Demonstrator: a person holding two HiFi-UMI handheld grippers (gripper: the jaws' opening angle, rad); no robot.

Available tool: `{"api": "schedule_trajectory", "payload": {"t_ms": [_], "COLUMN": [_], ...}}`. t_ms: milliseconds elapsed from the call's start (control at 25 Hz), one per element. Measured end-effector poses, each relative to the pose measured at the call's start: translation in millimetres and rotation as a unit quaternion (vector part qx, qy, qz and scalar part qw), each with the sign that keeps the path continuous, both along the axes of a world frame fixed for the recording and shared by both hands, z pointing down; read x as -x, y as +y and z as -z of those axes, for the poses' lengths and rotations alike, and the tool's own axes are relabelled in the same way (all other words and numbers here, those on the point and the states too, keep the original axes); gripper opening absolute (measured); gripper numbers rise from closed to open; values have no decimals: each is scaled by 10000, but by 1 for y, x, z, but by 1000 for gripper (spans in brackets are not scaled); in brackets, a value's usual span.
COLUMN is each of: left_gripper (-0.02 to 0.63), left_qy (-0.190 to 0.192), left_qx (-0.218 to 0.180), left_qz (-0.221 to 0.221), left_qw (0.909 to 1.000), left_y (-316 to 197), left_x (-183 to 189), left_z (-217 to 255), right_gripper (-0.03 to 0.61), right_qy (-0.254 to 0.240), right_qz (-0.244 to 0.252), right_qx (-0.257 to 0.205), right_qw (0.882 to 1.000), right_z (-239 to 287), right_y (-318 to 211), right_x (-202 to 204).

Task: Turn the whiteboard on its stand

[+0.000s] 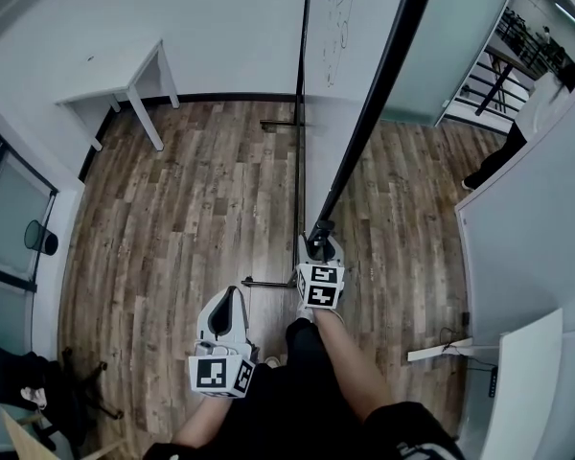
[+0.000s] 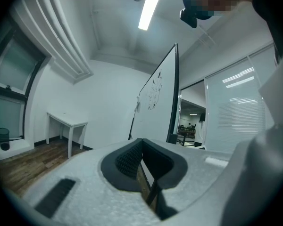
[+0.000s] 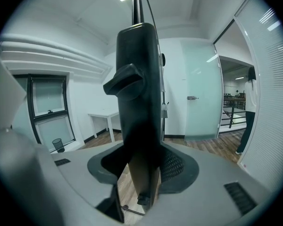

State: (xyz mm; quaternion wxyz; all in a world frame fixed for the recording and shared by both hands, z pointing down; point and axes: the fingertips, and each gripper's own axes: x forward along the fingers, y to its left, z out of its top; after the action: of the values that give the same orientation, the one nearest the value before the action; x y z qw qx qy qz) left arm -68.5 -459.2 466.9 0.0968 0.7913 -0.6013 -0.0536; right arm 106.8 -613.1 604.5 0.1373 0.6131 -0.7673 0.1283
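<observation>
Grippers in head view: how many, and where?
2: left gripper low left, shut and empty, off the whiteboard; right gripper right of it, clamped on the whiteboard's near edge. None hidden.

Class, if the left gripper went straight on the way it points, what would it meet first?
Probably the tall, black-framed white whiteboard, struck at a shallow angle; depth is unclear, so it might pass to the white wall.
</observation>
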Motion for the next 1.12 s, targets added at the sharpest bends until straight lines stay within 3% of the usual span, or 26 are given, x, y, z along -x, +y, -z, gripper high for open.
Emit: {"api": "schedule_trajectory", "payload": {"t_ms": [520,1120], "left_gripper": [15,15], "left_qy": [42,100], "left_qx": [139,268], "left_qz": [-312,-486], "left_qw": [9994,9984], "left_y": [69,114], "left_x": [35,32], "left_z": [-6,-11], "right_gripper": [187,187], "right_qy": [-69,-81], "right_qz": [-40,-32], "right_qx": [-29,-37], "right_qw": [10000,10000], "right_z": [-2,-3], "right_y": [82,128], "right_x": [29,39]}}
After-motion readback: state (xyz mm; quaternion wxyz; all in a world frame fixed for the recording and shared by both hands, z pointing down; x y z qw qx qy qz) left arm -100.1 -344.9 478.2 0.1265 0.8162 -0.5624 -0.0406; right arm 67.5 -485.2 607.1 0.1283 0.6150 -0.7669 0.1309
